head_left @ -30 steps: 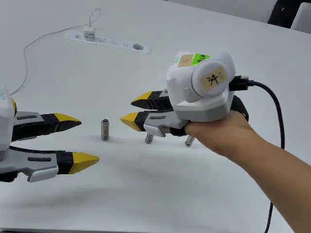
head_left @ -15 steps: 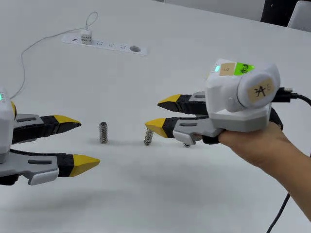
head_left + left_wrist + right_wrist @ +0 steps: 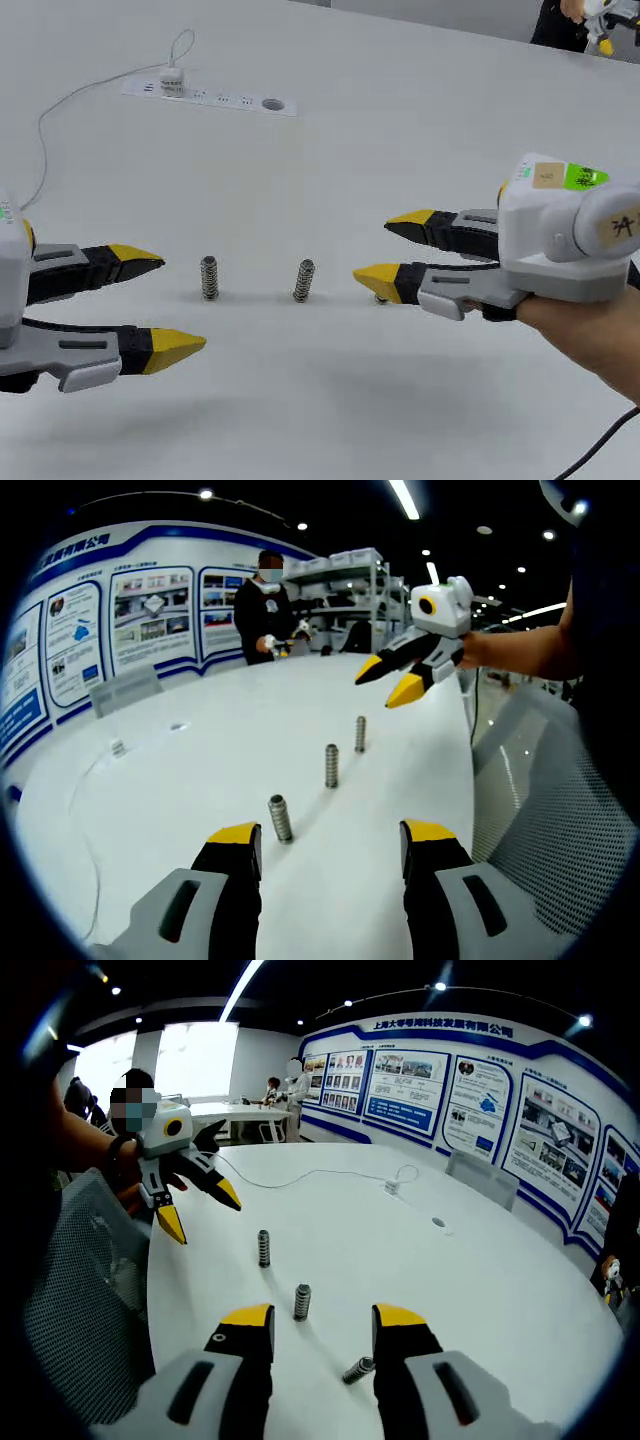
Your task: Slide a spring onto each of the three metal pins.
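While springs are sitting on the counter, you are holding the left claw and right claw released.

Head view looks down on the white table; gripper views face each other low across it, sharing the springs.

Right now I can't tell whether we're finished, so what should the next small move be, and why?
Probably lower the right tongs onto the nearest spring and nudge it upright. In the right gripper view it seems to lean sideways, while the middle spring and the far spring stand straight. The left tongs, like the right, are open and empty.
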Demonstrator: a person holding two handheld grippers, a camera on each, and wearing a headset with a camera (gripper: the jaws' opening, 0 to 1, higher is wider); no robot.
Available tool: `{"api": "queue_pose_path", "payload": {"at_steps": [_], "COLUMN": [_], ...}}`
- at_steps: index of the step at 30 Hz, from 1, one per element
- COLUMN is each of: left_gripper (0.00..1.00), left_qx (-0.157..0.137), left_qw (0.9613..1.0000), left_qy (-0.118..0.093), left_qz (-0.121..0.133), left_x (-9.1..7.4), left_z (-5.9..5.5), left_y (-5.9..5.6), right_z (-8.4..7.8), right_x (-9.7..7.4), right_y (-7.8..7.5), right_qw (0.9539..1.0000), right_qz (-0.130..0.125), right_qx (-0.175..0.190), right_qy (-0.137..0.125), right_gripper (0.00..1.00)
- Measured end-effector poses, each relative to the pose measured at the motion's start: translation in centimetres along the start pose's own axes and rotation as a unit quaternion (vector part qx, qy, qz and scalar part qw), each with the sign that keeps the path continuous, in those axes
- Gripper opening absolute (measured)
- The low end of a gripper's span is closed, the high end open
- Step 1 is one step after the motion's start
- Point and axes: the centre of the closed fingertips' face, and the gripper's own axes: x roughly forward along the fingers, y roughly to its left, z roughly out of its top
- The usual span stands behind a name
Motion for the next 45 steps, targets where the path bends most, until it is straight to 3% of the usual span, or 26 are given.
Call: {"api": "queue_pose_path", "payload": {"at_steps": [6, 16, 25, 45], "left_gripper": [0.59, 0.60, 0.62, 0.65], "left_qx": [-0.002, -0.010, -0.018, -0.033], "left_qw": [1.0000, 0.9999, 0.9998, 0.9993], "left_qy": [0.002, 0.004, 0.006, 0.009], "left_qz": [0.000, 0.002, 0.007, 0.013], "left_x": [0.0, 0.0, -0.2, -0.4], "left_z": [-0.3, -0.9, -1.5, -2.4], "left_y": [0.0, -0.1, 0.0, -0.1], "right_z": [-1.7, -4.4, -5.6, -6.4], "right_x": [-1.5, -2.5, -3.1, -3.5], "right_y": [-0.5, -0.3, -0.9, -0.4], "right_qw": [1.0000, 0.9997, 0.9993, 0.9989], "right_qz": [0.000, 0.005, 0.000, 0.000], "right_qx": [0.007, 0.024, 0.037, 0.047], "right_qy": [-0.002, 0.008, 0.003, -0.002], "right_gripper": [0.45, 0.50, 0.53, 0.59]}}
